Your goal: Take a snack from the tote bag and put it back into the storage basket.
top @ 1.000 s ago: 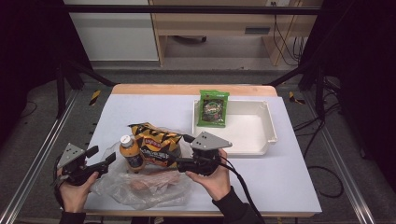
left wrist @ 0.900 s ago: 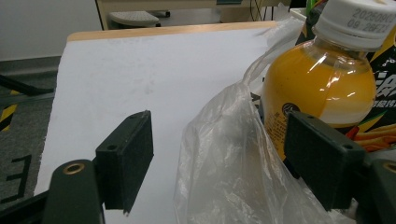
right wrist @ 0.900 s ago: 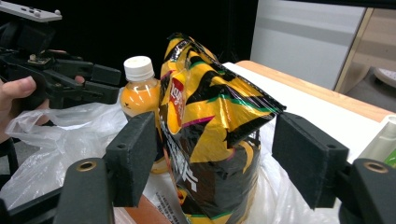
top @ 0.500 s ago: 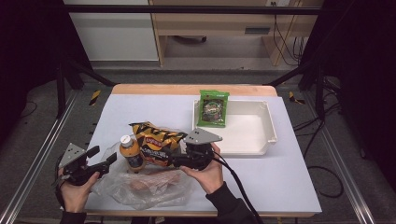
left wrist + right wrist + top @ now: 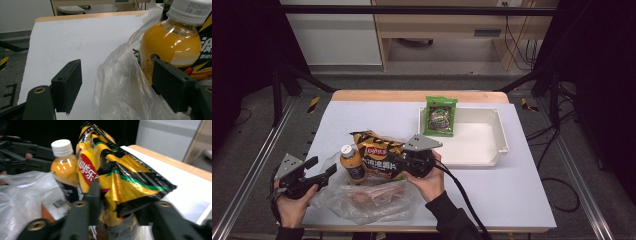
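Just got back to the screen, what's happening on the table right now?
A person works with a gripper in each hand. The right gripper has just been closing its jaws on the yellow chip bag, which sits between them and looks pinched at its end. Beside the bag stands an orange juice bottle, against a clear plastic bag with something inside. The left gripper waits open at the plastic bag and bottle, gripping nothing. A green snack packet leans on the white tray.
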A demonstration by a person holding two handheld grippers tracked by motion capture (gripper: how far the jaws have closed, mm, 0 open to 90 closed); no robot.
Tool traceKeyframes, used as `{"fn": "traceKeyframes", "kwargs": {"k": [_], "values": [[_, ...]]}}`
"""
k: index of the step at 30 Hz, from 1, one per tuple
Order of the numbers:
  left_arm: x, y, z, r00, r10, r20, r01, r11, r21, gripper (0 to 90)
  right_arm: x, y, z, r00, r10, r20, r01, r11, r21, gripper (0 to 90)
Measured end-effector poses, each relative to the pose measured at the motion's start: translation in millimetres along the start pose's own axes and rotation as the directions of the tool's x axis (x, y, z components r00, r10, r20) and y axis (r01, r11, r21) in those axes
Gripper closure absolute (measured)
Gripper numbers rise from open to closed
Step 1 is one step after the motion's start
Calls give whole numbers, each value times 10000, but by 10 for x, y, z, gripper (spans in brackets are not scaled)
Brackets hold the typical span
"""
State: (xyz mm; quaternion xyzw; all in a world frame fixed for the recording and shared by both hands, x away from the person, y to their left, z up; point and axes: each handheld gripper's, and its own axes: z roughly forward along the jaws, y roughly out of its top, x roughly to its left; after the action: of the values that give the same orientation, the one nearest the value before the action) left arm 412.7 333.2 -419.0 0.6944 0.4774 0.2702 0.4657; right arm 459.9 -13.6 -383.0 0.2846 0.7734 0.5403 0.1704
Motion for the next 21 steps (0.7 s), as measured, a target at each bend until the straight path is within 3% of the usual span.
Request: {"fn": "traceKeyframes", "kwargs": {"k": [8,21], "values": [[-3,1,-3,10000,3,6,-3,10000,-12,241,-2,-6,-28,9983,269,-524,-267,9996,44,838],[-9,1,2,10000,36,21,-36,10000,10,241,17,54,-113,9967,388,-707,-410,9987,-308,871]]}}
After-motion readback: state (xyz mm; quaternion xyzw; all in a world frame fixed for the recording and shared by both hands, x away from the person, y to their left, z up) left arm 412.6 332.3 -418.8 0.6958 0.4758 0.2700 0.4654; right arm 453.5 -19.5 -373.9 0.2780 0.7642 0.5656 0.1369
